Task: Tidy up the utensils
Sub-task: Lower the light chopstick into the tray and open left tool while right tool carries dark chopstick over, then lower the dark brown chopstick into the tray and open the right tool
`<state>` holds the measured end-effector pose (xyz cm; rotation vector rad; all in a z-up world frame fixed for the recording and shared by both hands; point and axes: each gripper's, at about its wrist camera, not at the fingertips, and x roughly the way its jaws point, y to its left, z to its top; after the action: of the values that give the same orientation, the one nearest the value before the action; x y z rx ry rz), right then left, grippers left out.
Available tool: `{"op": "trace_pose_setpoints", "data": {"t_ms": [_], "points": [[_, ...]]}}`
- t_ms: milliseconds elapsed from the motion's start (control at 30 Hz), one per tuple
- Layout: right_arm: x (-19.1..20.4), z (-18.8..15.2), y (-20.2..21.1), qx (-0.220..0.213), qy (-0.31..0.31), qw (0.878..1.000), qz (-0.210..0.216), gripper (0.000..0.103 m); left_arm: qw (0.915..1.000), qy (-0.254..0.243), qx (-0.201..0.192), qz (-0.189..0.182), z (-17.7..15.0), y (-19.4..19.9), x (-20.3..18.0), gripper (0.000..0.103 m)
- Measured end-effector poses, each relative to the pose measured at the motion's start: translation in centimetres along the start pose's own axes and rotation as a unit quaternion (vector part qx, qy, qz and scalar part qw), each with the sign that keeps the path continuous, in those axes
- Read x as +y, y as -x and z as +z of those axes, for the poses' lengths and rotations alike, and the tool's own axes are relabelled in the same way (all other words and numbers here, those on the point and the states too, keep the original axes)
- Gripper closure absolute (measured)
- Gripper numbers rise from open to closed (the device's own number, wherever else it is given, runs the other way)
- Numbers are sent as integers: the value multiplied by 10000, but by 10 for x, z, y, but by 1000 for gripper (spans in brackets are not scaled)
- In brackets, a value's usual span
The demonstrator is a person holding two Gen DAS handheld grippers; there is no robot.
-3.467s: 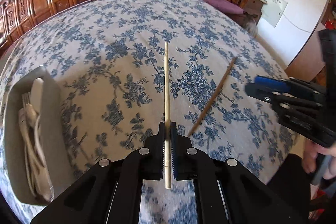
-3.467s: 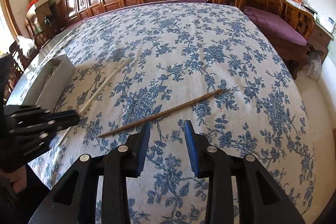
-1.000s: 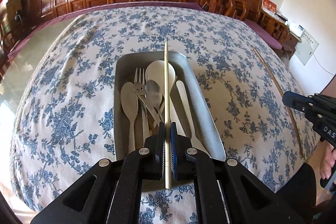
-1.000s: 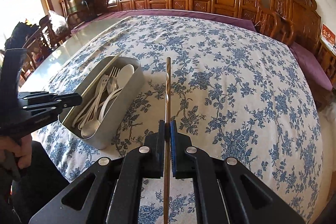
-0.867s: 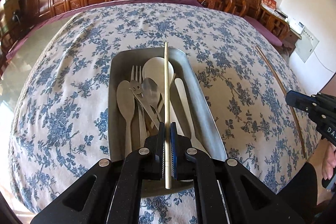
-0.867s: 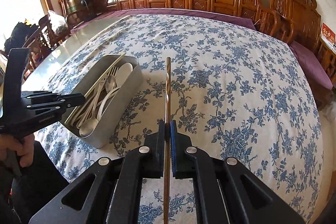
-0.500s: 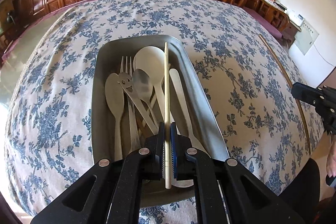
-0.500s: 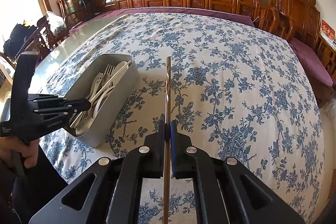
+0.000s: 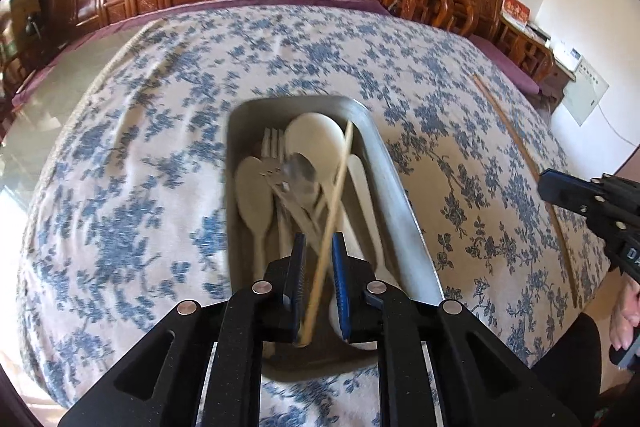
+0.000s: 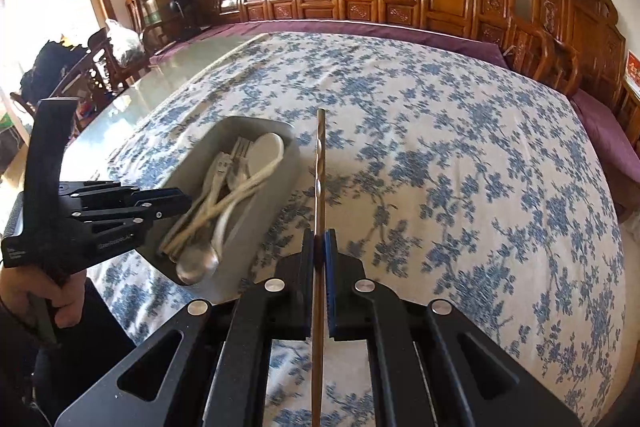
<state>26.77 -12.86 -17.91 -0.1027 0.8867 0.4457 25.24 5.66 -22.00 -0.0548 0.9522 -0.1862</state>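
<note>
Chopstick (image 9: 328,223): loose and slanted between parted left gripper (image 9: 319,275) over tray (image 9: 404,211); right gripper (image 10: 319,283) clamps second chopstick (image 10: 320,167) alongside.

Both wrist views look down along their tongs, sharing the metal tray (image 9: 400,187) close below.

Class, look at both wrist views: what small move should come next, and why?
Probably carry the right gripper, shut on the dark chopstick, leftward over the metal tray. The left gripper is open, and its pale chopstick is tilted loose over the tray's spoons, so that drop looks finished.
</note>
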Motion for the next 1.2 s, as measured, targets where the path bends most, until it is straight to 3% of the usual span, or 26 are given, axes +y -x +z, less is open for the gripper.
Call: {"op": "trace_pose_setpoints", "data": {"t_ms": [667, 733, 800, 900, 1067, 1200], "points": [[66, 52, -54, 96, -57, 9985, 543, 97, 9978, 277, -484, 362, -7, 65, 52, 89], [67, 55, -60, 116, -152, 9980, 594, 97, 9977, 312, -471, 364, -9, 67, 55, 84], [67, 59, -67, 138, -242, 9976, 639, 97, 9974, 360, -489, 396, -12, 70, 58, 70], [69, 63, -79, 184, -330, 9972, 649, 97, 9969, 463, -484, 407, -17, 72, 64, 67], [69, 64, -103, 329, -584, 9957, 633, 97, 9961, 546, -488, 492, -25, 70, 69, 44], [70, 61, -119, 442, -764, 9939, 655, 97, 9960, 597, -453, 477, -27, 66, 72, 43]]}}
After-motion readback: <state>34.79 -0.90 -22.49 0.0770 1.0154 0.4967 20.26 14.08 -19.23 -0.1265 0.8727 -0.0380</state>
